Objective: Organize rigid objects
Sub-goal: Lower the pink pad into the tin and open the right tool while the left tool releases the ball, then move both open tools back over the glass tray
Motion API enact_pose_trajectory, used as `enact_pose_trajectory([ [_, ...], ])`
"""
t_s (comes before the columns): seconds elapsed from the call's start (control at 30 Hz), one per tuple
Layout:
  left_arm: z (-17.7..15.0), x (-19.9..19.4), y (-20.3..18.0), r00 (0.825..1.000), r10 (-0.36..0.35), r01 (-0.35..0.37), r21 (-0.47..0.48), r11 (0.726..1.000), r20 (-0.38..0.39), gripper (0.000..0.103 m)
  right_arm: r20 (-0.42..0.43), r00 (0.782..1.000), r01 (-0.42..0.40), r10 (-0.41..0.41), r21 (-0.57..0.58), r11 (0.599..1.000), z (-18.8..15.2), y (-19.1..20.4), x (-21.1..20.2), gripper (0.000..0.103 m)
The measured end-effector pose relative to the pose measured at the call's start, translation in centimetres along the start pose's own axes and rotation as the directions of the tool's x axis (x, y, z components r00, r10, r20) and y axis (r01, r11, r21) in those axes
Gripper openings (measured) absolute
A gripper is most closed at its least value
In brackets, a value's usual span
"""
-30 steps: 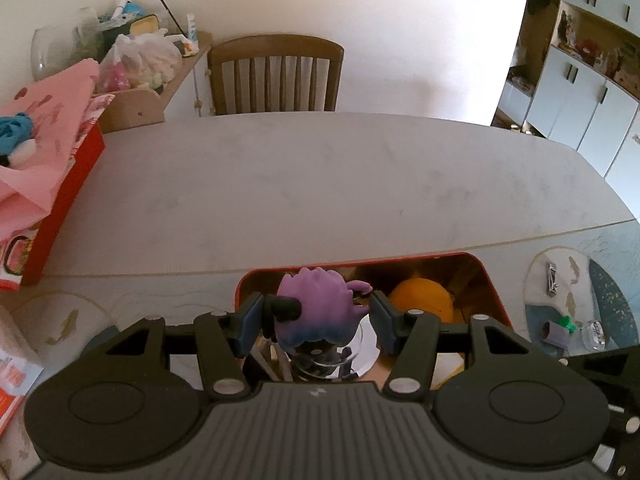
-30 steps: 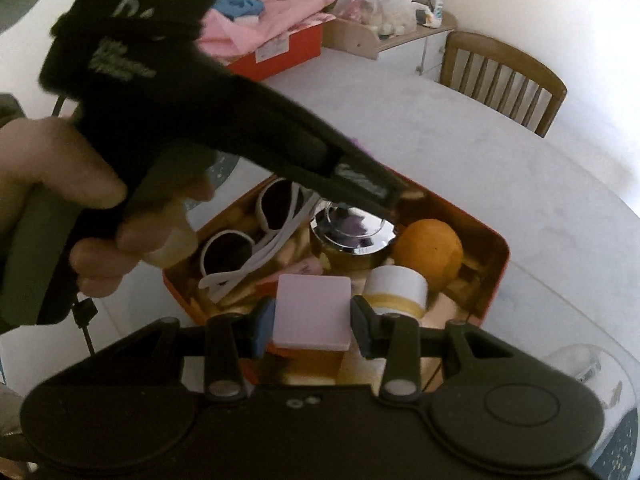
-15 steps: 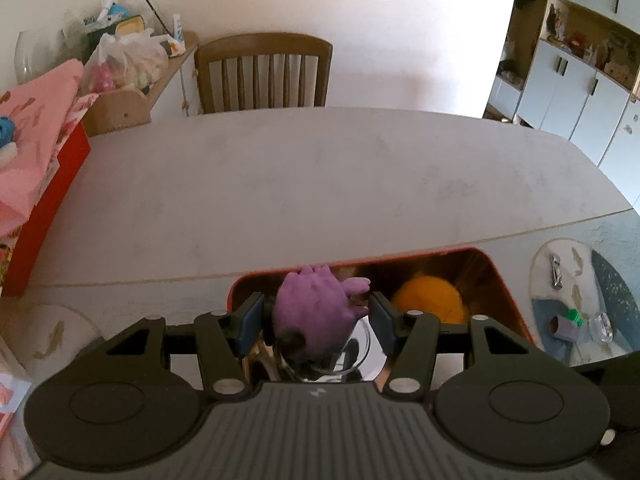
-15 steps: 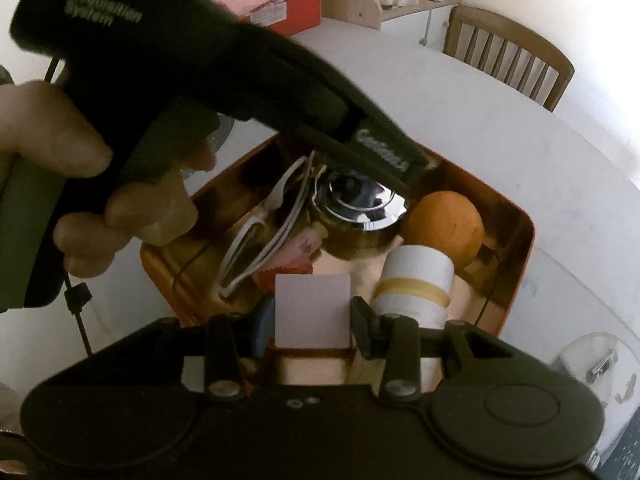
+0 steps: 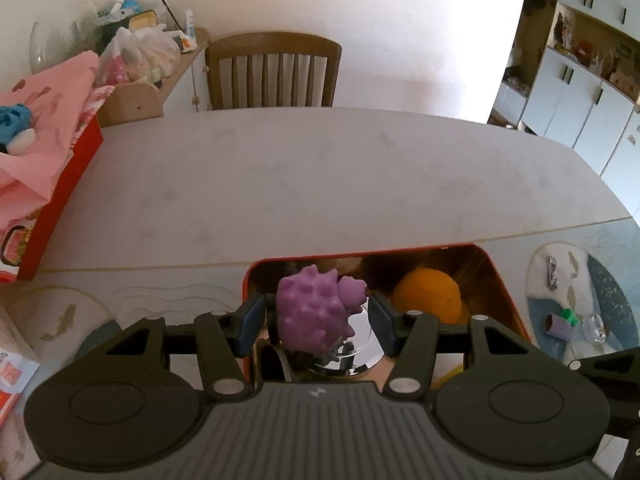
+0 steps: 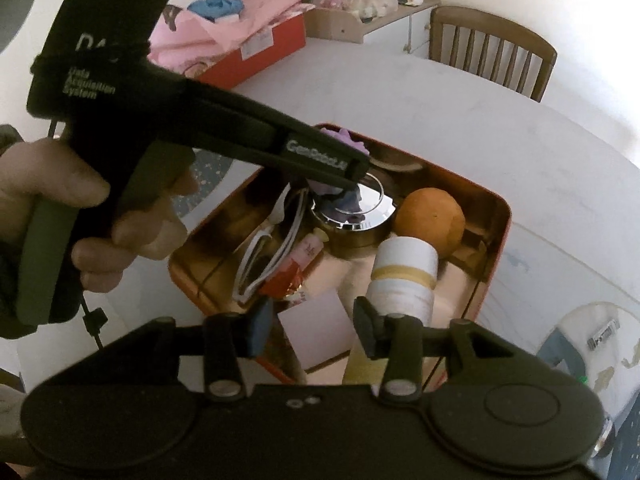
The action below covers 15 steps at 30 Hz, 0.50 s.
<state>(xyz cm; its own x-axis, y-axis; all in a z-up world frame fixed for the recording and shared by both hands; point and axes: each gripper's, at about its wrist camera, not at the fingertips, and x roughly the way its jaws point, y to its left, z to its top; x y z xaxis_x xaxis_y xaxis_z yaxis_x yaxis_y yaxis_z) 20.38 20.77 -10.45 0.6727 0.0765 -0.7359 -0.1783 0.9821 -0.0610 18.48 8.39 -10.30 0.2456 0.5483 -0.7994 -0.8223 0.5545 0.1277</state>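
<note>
An orange tin box on the table holds a shiny round metal lid, an orange, a white and yellow bottle, white sunglasses and a red wrapper. My left gripper is open over the box; a purple spiky toy sits loose between its fingers, over the metal lid. My right gripper is open at the box's near edge; a pale pink block lies between its fingers, apart from both pads.
A red box draped with pink cloth stands at the table's left. A wooden chair stands at the far side. A placemat at the right carries a nail clipper and small bits. White cabinets stand right.
Both grippers have opened. The purple toy tipped over between the left fingers. The pink block is freed from the right fingers and sits lower in the box.
</note>
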Motion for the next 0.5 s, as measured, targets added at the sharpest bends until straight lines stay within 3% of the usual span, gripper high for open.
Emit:
enact_pose_trajectory([
  [0.5,-0.7,-4.9,-2.2,0.999,0.006,-0.005,-0.02,1.0,0.047,0.059,0.11,0.993,0.023,-0.032,0.079,0.997,-2.5,-1.3,-6.7,0.061],
])
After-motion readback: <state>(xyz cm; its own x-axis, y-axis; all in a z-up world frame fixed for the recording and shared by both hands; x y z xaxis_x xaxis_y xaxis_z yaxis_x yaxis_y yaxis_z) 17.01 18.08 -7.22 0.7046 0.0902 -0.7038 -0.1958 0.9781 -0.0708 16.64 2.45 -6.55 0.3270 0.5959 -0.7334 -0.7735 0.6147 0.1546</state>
